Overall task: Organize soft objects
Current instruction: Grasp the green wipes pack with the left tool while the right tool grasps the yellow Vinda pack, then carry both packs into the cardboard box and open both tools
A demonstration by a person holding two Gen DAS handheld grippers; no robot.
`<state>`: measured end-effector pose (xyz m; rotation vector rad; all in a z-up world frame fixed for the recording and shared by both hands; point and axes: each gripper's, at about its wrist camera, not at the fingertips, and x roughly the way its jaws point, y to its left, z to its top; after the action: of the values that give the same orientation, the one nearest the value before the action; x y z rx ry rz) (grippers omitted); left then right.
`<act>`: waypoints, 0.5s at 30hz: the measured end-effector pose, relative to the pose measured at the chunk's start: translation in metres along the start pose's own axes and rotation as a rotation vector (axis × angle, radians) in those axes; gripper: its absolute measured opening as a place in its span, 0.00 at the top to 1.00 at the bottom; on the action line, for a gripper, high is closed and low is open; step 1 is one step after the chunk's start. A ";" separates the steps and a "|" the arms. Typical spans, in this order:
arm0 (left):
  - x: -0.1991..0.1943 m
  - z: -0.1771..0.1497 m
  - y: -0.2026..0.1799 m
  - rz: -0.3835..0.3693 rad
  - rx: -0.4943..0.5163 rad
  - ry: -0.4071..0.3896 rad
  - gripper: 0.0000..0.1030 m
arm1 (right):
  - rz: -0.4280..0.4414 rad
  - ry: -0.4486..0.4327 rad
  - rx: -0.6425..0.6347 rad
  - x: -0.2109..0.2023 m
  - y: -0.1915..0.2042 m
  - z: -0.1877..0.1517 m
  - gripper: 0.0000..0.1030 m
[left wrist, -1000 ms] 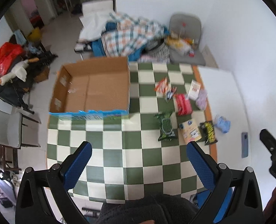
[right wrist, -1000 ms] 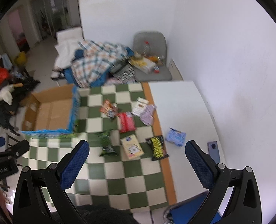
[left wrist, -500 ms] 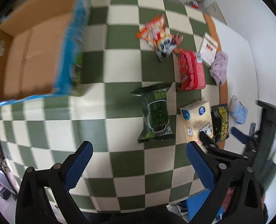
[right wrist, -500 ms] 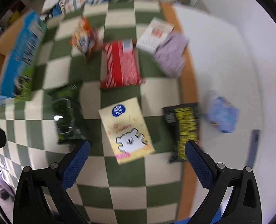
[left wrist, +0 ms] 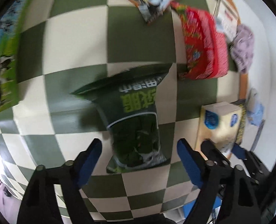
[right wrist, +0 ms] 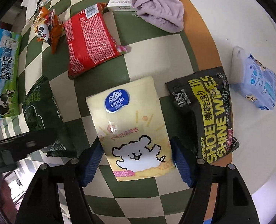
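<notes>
Your right gripper (right wrist: pixel 137 160) points down over the yellow tissue pack (right wrist: pixel 133 125); its jaws have just been closing, and the blue pads (right wrist: pixel 93 160) now sit at the pack's two long edges, though you cannot tell whether they press it. Your left gripper (left wrist: pixel 139 157) has been closing too, its jaws spread either side of the dark green snack bag (left wrist: pixel 136 119) with a gap showing on both sides. Both packs lie flat on the checkered cloth (right wrist: pixel 143 56). Just right of the tissue pack lies the black shoe wipes pack (right wrist: pixel 205 115), with a red packet (right wrist: pixel 90 41) and a lilac cloth (right wrist: pixel 160 9) farther off.
</notes>
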<state>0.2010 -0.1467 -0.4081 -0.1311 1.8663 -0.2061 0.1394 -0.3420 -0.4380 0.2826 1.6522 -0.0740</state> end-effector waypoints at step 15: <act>0.008 -0.011 -0.009 0.154 0.037 -0.061 0.66 | -0.063 0.020 -0.005 0.048 0.014 -0.008 0.31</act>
<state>0.1884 -0.1564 -0.4102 0.0320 1.8020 -0.1288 0.1315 -0.3201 -0.4831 0.2277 1.6811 -0.1151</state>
